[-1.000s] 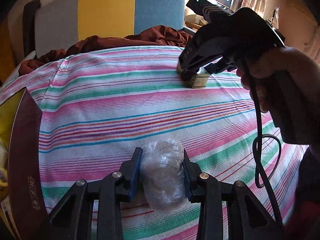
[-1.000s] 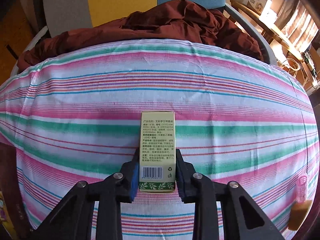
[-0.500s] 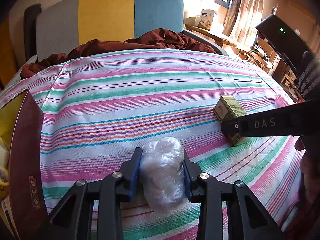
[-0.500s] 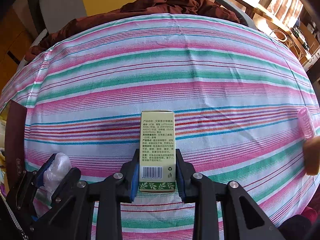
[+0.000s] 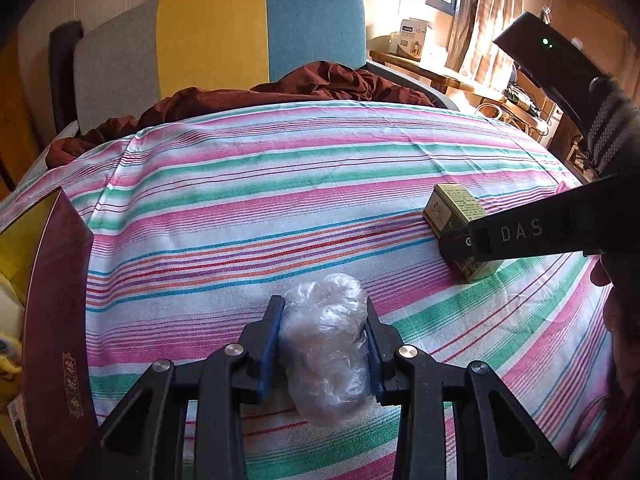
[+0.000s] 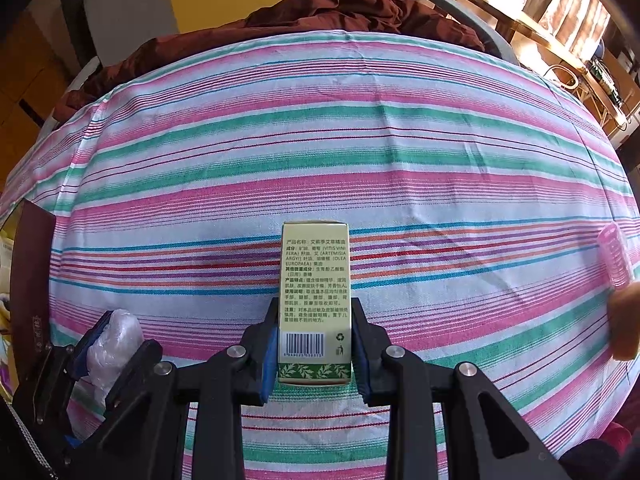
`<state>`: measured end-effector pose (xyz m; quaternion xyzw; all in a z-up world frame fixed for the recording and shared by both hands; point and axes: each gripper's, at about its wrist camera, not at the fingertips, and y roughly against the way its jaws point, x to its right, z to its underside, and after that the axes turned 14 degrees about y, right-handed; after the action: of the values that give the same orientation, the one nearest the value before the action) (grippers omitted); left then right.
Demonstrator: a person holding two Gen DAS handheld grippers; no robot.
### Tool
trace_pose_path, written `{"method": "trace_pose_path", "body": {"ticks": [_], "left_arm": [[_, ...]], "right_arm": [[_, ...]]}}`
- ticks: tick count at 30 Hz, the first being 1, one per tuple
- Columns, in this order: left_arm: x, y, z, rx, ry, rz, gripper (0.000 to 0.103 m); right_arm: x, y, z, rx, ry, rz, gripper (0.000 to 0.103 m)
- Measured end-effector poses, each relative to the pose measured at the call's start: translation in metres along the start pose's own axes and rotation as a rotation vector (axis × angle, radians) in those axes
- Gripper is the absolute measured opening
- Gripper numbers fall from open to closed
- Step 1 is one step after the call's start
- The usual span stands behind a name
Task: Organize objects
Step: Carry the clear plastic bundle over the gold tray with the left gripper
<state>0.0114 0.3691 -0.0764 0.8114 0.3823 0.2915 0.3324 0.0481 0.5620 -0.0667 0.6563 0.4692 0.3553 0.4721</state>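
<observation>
Covering nearly everything ahead of both pairs of jaws is a striped sheet (image 6: 360,152) in pink, green, white and thin red and blue lines, pulled flat. Past its far edge, well beyond either gripper, a dark red blanket (image 5: 312,88) lies bunched against a headboard (image 5: 224,36) of grey, yellow and blue panels. Off to the left of the left jaws a maroon box (image 5: 56,312) with a yellow inside stands open at the sheet's edge, near but not touching them.

Next in size come the tools. The left gripper (image 5: 324,344) has its blue pads pressed against a crumpled wad of clear plastic wrap (image 5: 326,344); the wad bulges out ahead of and behind the pads and hangs just over the sheet. The right gripper (image 6: 314,344) is clamped on a small pale green carton (image 6: 315,300), its printed back panel and barcode facing the camera, one pad on each narrow side; the carton sticks out well ahead of the fingertips. Whether its underside rests on the sheet I cannot tell. From the right wrist view the left gripper and its wad sit low to the left of the right jaws, apart from them.

Smallest, far to the right of the right jaws, a pink ribbed hair roller (image 6: 616,260) lies on the sheet.
</observation>
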Motion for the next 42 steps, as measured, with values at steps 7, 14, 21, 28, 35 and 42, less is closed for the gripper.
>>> {"method": "trace_pose_path", "body": {"ticks": [7, 14, 21, 28, 35, 42], "left_arm": [[0.001, 0.000, 0.001, 0.007, -0.007, -0.006, 0.037], [0.000, 0.001, 0.001, 0.011, -0.009, -0.009, 0.036], [0.001, 0.001, 0.002, 0.018, -0.013, -0.021, 0.036], [0.002, 0.004, 0.003, 0.019, -0.019, -0.037, 0.036], [0.003, 0.022, 0.013, -0.009, -0.012, -0.039, 0.035], [0.003, 0.055, 0.028, -0.021, -0.024, 0.023, 0.035]], "right_arm": [[0.002, 0.000, -0.001, -0.001, 0.001, -0.001, 0.030], [0.004, -0.001, -0.002, -0.003, -0.011, -0.015, 0.030], [0.006, -0.001, -0.004, -0.002, -0.017, -0.023, 0.030], [-0.002, -0.001, -0.008, 0.007, 0.009, 0.002, 0.030], [-0.014, -0.002, -0.008, 0.013, 0.041, 0.029, 0.030], [-0.032, -0.006, -0.004, 0.025, 0.082, 0.069, 0.030]]}}
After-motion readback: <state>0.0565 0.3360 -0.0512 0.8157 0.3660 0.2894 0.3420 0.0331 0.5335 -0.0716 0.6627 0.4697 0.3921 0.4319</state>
